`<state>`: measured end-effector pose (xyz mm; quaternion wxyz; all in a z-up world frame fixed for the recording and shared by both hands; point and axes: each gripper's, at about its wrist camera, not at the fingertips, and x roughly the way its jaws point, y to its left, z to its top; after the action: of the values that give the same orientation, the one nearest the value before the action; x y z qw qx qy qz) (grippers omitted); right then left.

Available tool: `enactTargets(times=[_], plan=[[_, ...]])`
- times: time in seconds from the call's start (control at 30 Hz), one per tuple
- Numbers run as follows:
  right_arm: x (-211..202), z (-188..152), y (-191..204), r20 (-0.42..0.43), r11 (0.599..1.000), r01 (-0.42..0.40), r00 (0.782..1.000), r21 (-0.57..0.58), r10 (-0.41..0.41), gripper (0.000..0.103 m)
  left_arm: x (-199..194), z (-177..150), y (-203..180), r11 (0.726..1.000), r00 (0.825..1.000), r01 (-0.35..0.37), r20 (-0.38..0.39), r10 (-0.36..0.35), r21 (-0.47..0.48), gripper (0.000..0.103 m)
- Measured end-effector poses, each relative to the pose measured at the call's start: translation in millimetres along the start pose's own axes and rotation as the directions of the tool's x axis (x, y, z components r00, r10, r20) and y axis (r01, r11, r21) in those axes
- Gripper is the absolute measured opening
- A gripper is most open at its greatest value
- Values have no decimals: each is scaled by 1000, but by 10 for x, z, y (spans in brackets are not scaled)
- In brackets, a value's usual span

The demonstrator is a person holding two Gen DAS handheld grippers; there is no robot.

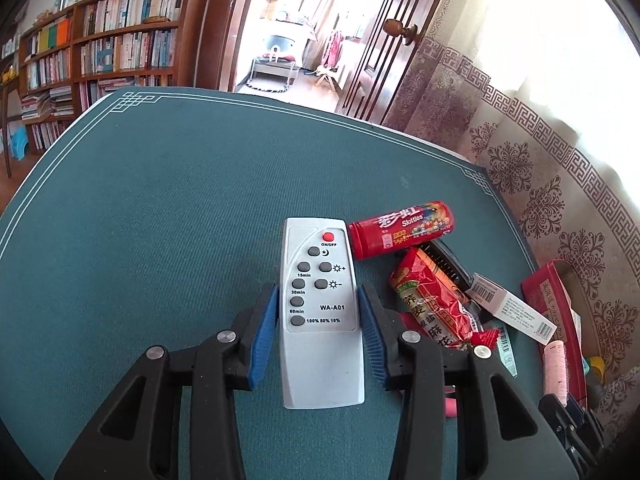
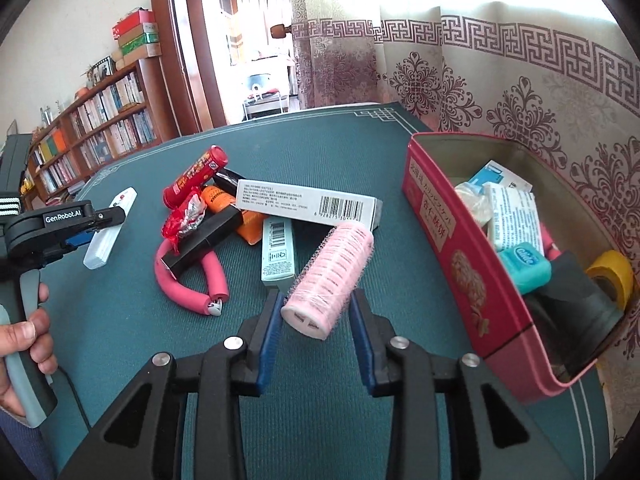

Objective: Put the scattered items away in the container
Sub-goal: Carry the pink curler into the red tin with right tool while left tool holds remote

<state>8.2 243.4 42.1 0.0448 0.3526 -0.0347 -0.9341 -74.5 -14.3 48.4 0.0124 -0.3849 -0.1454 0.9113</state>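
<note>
The left tongs [image 1: 320,312] are partly apart and clamped on a grey remote control [image 1: 320,312], its blue pads [image 1: 264,336] pressed against the remote's two long edges; from the right wrist view the remote is lifted clear of the green worktop [image 1: 160,200]. The remote reads "ON/OFF", "15min", "30min", "60min", "100% 50% 10%" and "WA-A01". The right tongs [image 2: 316,312] straddle a pink hair roller [image 2: 332,276], the pads right at its sides; whether they actually press on it I cannot tell. The roller's far end leans on a white carton with a barcode [image 2: 308,202]. Beside the remote lies a red Skittles tube [image 1: 400,228], and next to that a red snack packet [image 1: 432,300] printed in Chinese characters. A pink foam curler [image 2: 188,284] lies bent on the worktop. The left handle is marked "GenRobot.AI" and is held by a person's hand [image 2: 24,344]. The red tin container [image 2: 460,248] stands to the right on the worktop, holding a teal floss case marked "Glide" [image 2: 526,266], a yellow tape roll [image 2: 612,276] and white cartons.
</note>
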Motion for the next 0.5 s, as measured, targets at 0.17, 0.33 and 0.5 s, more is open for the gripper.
enactTargets(times=[0.17,0.33,0.5], plan=[[-230,52,-88,73,999,37,997,19,-39,37,-10,-51,-179,999,1000,23,-3,-23,46,43],[-428,99,-265,132,994,99,986,48,-105,37,-64,-89,-321,996,999,44,0,-44,82,43],[-568,140,-541,166,980,175,968,97,-189,37,-146,-100,-441,992,998,66,11,-68,108,43]])
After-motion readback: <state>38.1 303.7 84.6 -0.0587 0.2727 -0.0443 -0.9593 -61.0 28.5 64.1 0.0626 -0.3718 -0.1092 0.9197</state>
